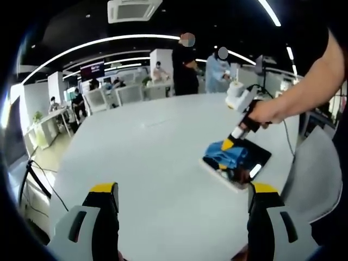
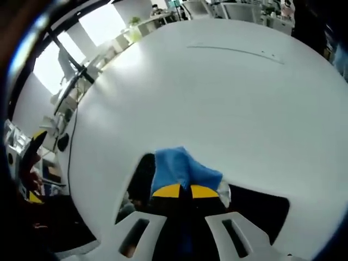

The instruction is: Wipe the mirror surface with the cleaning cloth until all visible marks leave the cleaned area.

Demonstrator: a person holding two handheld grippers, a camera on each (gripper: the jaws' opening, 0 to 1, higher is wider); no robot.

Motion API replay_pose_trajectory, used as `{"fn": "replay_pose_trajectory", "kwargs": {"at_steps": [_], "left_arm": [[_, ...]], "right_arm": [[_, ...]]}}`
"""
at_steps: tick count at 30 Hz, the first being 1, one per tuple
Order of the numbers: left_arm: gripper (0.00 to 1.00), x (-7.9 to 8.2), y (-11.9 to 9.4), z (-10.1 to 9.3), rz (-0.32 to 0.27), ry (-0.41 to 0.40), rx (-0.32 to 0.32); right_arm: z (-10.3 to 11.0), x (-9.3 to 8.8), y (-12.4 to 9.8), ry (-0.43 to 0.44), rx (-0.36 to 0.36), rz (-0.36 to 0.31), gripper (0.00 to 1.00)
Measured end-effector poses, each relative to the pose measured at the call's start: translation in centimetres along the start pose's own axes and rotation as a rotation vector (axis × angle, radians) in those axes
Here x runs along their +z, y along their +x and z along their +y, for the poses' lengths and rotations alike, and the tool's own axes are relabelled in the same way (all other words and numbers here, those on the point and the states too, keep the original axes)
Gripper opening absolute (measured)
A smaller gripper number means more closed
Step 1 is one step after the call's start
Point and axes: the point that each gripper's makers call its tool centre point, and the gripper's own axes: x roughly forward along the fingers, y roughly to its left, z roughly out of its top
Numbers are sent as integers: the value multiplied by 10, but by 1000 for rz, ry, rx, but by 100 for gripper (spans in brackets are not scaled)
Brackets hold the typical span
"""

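A person's hand (image 1: 270, 111) is pressing the right gripper (image 1: 232, 142) down onto a blue cloth (image 1: 227, 154), which is lying on a dark mirror (image 1: 255, 163) at the four o'clock side of the wide white worktop (image 1: 163, 163). In the right gripper view the yellow-tipped fingers (image 2: 169, 190) are standing almost together, pinching a fold of the cloth (image 2: 179, 166) so that it can be dragged across the glass; the mirror (image 2: 261, 209) is showing dark on both sides of it, at three and at nine o'clock. The left gripper (image 1: 182, 190) is waiting well apart from the mirror, its fingers (image 1: 103, 188) spread wide and holding nothing, apparently kept clear so that cloth and mirror are both staying in sight. Whether any marks are remaining on the glass cannot be told, so the wiping is best judged as under way.
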Motion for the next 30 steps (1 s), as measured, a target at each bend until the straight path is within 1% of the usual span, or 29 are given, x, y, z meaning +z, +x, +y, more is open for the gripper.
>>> {"fn": "replay_pose_trajectory", "kwargs": {"at_steps": [4, 7, 13, 21, 30], "left_arm": [[100, 1, -3, 1, 2, 2, 5], [100, 1, -3, 1, 3, 4, 5], [100, 3, -1, -3, 2, 4, -3], [100, 9, 3, -8, -10, 1, -7], [100, 7, 3, -10, -7, 9, -6]], "right_arm": [[1, -1, -1, -18, -7, -9, 0], [2, -5, -1, -26, -10, -3, 0], [7, -19, -7, -27, -3, 0, 0], [15, -32, -12, -26, 10, 10, 0], [22, -47, -15, -15, 32, 14, 0]]}}
